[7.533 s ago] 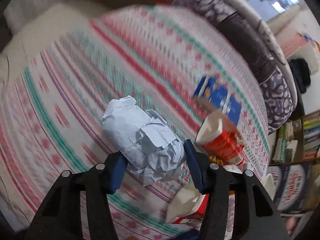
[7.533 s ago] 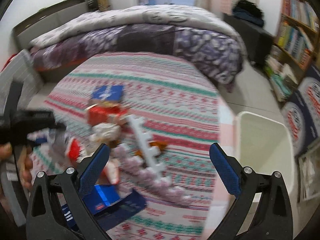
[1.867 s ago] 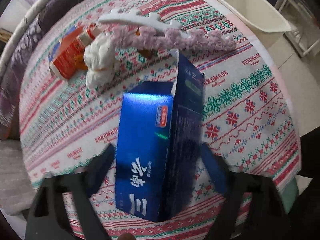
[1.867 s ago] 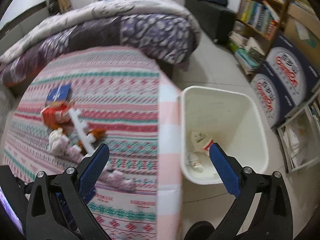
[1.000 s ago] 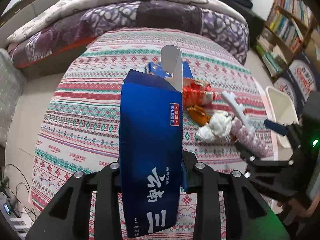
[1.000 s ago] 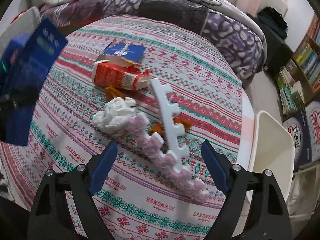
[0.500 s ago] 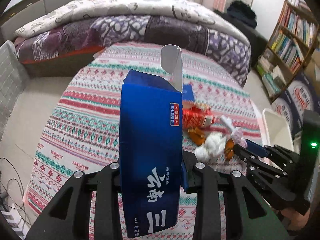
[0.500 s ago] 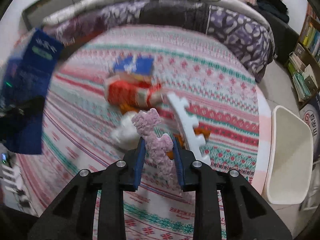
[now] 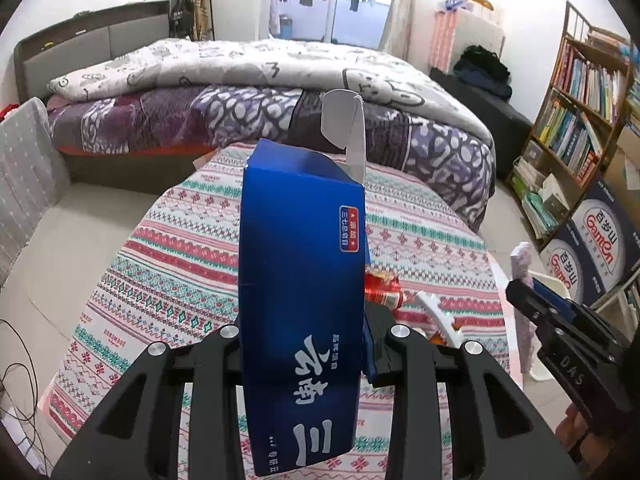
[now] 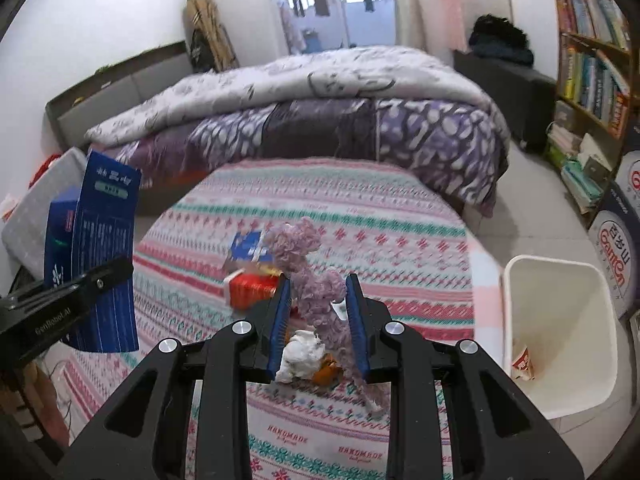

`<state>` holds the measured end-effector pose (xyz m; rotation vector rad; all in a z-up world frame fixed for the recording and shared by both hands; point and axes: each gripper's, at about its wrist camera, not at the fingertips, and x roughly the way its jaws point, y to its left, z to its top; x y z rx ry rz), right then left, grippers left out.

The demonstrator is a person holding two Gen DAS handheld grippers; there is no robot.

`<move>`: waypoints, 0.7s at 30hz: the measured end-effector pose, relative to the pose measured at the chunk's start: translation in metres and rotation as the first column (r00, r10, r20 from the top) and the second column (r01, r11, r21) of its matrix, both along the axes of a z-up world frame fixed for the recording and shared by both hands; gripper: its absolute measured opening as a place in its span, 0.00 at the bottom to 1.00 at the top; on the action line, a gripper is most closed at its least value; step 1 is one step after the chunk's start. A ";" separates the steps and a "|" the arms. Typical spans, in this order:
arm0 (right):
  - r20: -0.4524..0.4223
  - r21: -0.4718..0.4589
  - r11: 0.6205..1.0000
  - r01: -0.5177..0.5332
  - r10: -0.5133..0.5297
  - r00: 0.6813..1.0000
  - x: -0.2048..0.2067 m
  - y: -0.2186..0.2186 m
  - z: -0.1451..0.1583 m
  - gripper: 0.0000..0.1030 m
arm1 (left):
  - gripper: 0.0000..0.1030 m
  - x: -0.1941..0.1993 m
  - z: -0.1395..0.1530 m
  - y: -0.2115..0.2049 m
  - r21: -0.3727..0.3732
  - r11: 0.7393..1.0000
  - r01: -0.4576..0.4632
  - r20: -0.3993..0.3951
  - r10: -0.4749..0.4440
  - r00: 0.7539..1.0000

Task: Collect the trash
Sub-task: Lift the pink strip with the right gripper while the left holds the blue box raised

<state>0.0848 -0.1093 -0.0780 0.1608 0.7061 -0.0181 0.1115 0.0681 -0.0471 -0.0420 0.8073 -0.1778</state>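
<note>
My left gripper (image 9: 306, 344) is shut on a tall blue carton (image 9: 300, 280) with an open top flap and holds it upright above the patterned table; the carton also shows in the right wrist view (image 10: 96, 256). My right gripper (image 10: 320, 320) is shut on a fuzzy pink strip (image 10: 312, 276), lifted off the table, its tail hanging down. On the table lie a red box (image 10: 252, 290), a small blue box (image 10: 248, 250), a crumpled white tissue (image 10: 300, 354), orange scraps (image 10: 326, 374) and a white notched foam piece (image 9: 438, 318).
A round table with a striped patterned cloth (image 10: 400, 240) holds the trash. A white bin (image 10: 560, 336) stands on the floor to its right with a small cup inside. A bed (image 9: 256, 92) lies behind; bookshelves (image 9: 580, 92) and cartons (image 9: 596, 248) stand at the right.
My right gripper has closed on the pink strip and lifted it off the table. My left gripper has raised the blue carton higher and pulled back from the table.
</note>
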 end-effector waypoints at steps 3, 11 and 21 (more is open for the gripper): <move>0.034 -0.005 1.000 0.025 -0.025 0.999 -0.005 -0.006 0.005 0.26 | 0.33 -0.002 0.002 -0.010 0.007 1.000 -0.014 0.028 0.013 1.000; 0.063 -0.040 0.996 0.078 -0.075 0.995 -0.013 -0.026 0.010 0.26 | 0.33 -0.004 0.005 -0.039 -0.007 1.000 0.008 0.059 -0.007 0.998; 0.072 -0.057 0.986 0.155 -0.150 0.986 -0.027 -0.064 0.014 0.26 | 0.33 -0.008 0.001 -0.085 0.001 0.997 0.072 0.066 -0.071 0.995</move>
